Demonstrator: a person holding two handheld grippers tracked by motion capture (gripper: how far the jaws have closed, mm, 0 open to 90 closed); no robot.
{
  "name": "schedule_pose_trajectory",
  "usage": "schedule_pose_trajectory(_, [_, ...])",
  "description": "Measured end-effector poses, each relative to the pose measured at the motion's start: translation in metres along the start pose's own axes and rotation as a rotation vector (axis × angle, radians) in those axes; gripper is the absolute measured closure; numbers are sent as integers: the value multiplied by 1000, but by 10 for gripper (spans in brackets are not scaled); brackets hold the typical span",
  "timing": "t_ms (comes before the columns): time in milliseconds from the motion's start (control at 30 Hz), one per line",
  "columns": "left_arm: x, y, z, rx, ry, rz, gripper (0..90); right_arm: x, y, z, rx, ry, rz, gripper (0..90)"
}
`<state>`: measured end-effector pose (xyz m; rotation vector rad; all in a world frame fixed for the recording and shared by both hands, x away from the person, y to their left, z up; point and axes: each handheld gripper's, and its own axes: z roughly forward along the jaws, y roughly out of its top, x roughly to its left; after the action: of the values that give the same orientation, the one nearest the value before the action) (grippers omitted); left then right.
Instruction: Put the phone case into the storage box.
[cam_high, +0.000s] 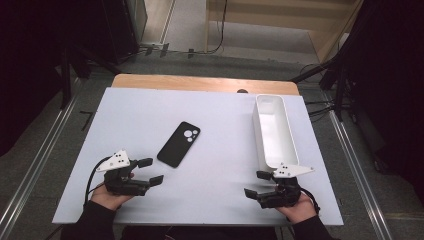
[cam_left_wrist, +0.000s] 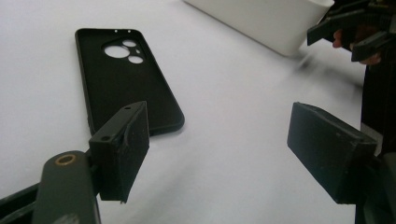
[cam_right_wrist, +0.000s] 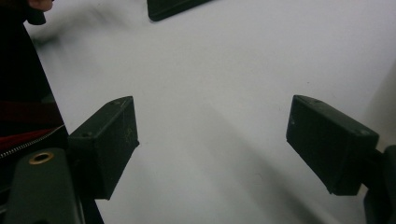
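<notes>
My left hand-held gripper and my right hand-held gripper are both wide open and hold nothing, and the black phone case lies flat on the surface just beside my left one.

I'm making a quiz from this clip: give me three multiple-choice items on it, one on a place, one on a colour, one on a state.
1. Where does the phone case lie?
A. in the bin
B. on the table, nearer the left gripper
C. between the right gripper's jaws

2. What colour is the bin?
A. white
B. black
C. red

3. How is the left gripper?
A. shut on the case
B. open, holding nothing
C. shut on the bin

Key: B, the case lies flat on the sheet; A, its walls are white; B, its jaws stand apart over bare table.
</notes>
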<state>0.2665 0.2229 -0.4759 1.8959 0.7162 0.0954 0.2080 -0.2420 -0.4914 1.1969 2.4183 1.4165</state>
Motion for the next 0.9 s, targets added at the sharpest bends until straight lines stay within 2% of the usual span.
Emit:
schedule_pose_trajectory(100, [2, 2, 1, -10, 19, -9, 130, -1, 0, 0, 1, -1, -5, 151])
schedule_pose_trajectory(200, [4, 3, 3, -6, 49, -24, 0, 0, 0, 0, 0, -3, -5, 151])
schedule_pose_trajectory(333, [5, 4, 5, -14, 46, -22, 0, 0, 0, 0, 2, -1, 2, 151])
schedule_pose_trajectory(600, [6, 9, 11, -17, 88, -17, 0, 0, 0, 0, 3, -3, 1, 151])
schedule_pose_trajectory(900, [8, 15, 19, -21, 109, -17, 0, 0, 0, 1, 3, -4, -6, 151])
